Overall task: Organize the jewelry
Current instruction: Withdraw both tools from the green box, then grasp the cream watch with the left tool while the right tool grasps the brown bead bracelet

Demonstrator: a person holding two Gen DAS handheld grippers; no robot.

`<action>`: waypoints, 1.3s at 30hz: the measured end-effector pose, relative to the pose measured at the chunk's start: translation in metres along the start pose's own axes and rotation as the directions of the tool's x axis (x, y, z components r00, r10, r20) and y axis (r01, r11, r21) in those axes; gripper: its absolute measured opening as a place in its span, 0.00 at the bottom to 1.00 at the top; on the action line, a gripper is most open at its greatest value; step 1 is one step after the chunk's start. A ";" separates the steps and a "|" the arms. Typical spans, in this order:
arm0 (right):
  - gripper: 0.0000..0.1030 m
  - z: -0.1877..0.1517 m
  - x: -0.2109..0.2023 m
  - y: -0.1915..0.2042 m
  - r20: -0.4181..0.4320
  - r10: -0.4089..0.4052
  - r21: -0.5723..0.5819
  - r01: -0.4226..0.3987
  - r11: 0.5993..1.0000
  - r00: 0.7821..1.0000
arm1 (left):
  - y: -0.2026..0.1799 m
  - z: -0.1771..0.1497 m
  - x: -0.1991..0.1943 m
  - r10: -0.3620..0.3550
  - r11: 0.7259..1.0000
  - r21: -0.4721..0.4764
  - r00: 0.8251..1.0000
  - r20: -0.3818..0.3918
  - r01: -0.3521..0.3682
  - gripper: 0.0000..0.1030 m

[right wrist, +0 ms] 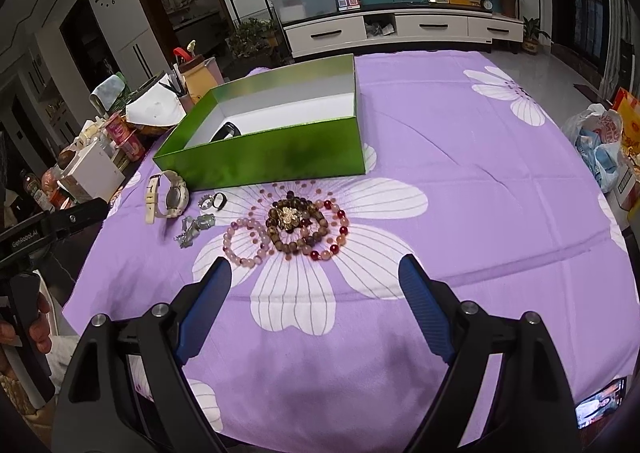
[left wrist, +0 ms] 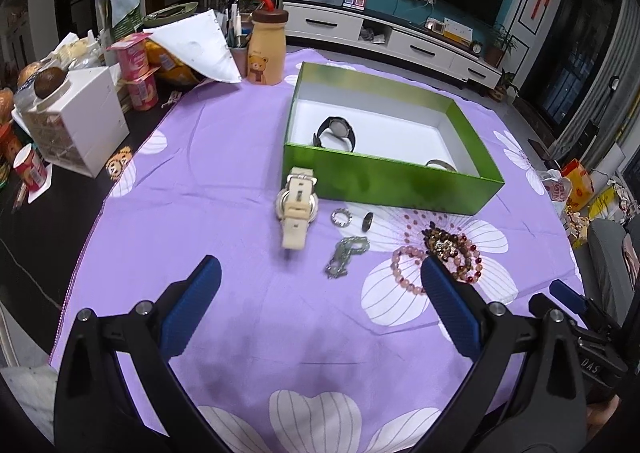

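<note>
Glossy green box (left wrist: 384, 181); matt purple cloth (left wrist: 224, 189); ring (left wrist: 341, 217) probably metal; ribbed fingers (left wrist: 192, 309).

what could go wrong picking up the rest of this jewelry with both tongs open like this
1. The bead bracelets lie overlapped in one pile, so a grab may lift several or drag the heap.
2. The two small rings and the chain lie flat on the purple cloth; wide tongs could pinch fabric or miss them.
3. The cream watch sits close to the green box, leaving little room on that side.

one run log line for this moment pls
left gripper: open, empty | right gripper: open, empty | green box: black watch inside | cream watch, bead bracelets: on cloth
</note>
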State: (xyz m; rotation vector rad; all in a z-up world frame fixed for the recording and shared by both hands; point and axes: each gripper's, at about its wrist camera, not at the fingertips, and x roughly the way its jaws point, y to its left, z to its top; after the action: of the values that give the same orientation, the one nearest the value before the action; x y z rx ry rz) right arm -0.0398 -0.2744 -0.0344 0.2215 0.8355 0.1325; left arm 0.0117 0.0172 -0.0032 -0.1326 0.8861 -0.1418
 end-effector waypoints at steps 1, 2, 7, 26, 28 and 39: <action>0.83 -0.001 0.000 0.000 0.000 0.005 -0.001 -0.005 1.000 1.000 | 0.001 0.000 0.001 0.001 1.000 -0.001 1.000 -0.002 -0.001 0.98; 0.83 -0.003 0.001 0.000 0.000 0.013 -0.005 -0.013 1.000 1.000 | 0.003 -0.003 0.003 0.000 1.000 -0.003 1.000 -0.007 -0.001 0.98; 0.83 -0.008 0.009 0.005 -0.017 0.036 -0.035 -0.037 0.999 0.999 | 0.011 -0.011 0.017 0.007 1.000 -0.013 0.999 -0.039 -0.008 0.98; 0.83 -0.006 0.040 0.010 -0.057 0.069 -0.071 -0.073 0.995 0.996 | 0.020 0.018 0.062 0.047 0.999 0.006 0.998 0.033 -0.047 0.87; 0.83 -0.005 0.042 0.006 -0.060 0.072 -0.055 -0.075 0.996 0.996 | 0.019 0.022 0.070 0.047 0.999 0.013 0.999 0.027 -0.048 0.83; 0.63 0.007 0.054 -0.003 -0.063 0.094 -0.028 -0.096 0.995 0.994 | 0.016 0.032 0.095 0.047 0.998 0.040 0.999 0.017 -0.047 0.21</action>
State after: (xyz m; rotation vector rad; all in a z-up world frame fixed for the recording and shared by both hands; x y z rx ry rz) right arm 0.0015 -0.2677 -0.0696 0.2290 0.8835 0.2427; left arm 0.0970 0.0182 -0.0576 -0.0755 0.8689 -0.1142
